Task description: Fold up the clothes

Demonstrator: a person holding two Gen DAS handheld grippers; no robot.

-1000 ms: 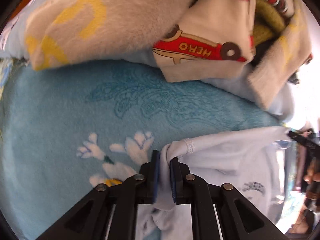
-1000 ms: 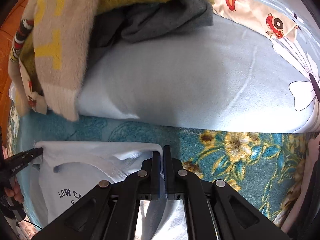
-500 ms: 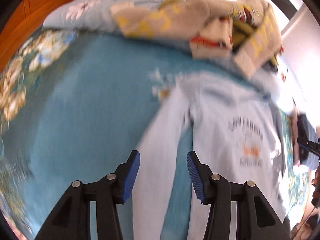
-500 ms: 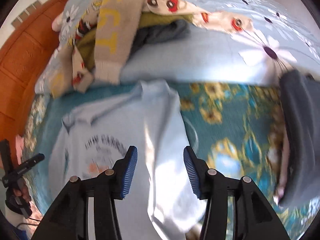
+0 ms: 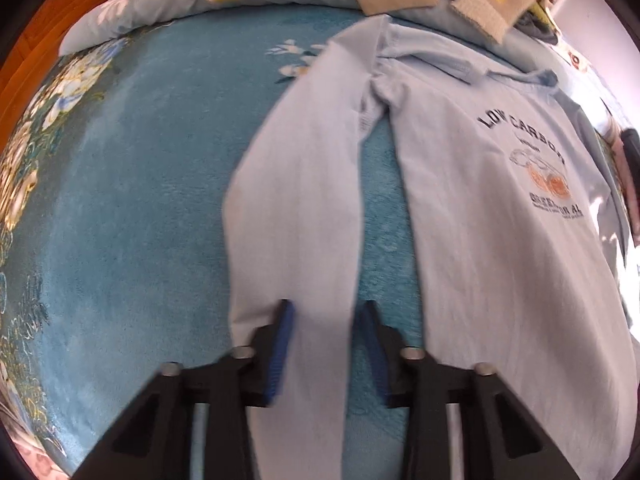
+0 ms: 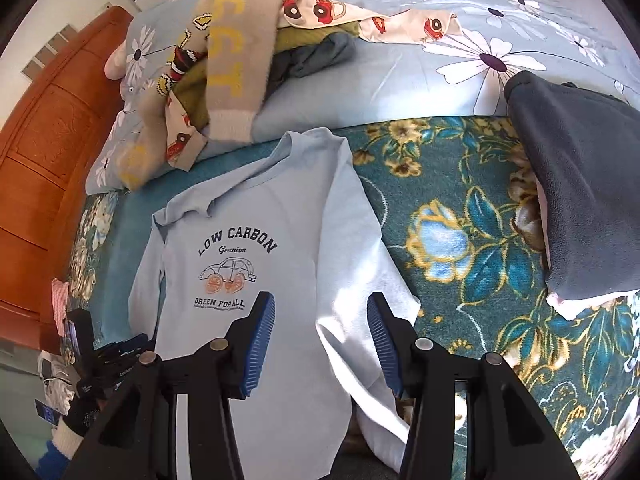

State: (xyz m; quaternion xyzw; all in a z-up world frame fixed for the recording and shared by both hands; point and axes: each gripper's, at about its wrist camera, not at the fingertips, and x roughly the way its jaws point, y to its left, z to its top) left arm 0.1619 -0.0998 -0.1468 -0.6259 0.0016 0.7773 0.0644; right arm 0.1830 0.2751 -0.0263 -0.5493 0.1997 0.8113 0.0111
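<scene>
A pale blue long-sleeved shirt (image 5: 500, 220) with a "LOW CARBON" print lies flat, front up, on the teal blanket (image 5: 120, 200). Its one sleeve (image 5: 296, 184) runs straight down along the body. My left gripper (image 5: 326, 312) hangs over that sleeve's lower end; its jaws are closing, with the sleeve cloth between them, and the pads stand apart. In the right wrist view the shirt (image 6: 240, 220) fills the middle. My right gripper (image 6: 320, 304) is open above its lower body, holding nothing. The other sleeve (image 6: 360, 280) lies beside it.
A heap of clothes (image 6: 224, 60) rests on the flowered pillow (image 6: 480, 40) beyond the collar. A dark grey garment (image 6: 580, 200) lies at the right. The wooden headboard (image 6: 40, 160) is at the left. A gloved hand (image 6: 80, 412) shows at the lower left.
Both grippers let go of the shirt's top edge and drew back from the pillow. The shirt now lies spread flat. The left jaws opened wide, then narrowed.
</scene>
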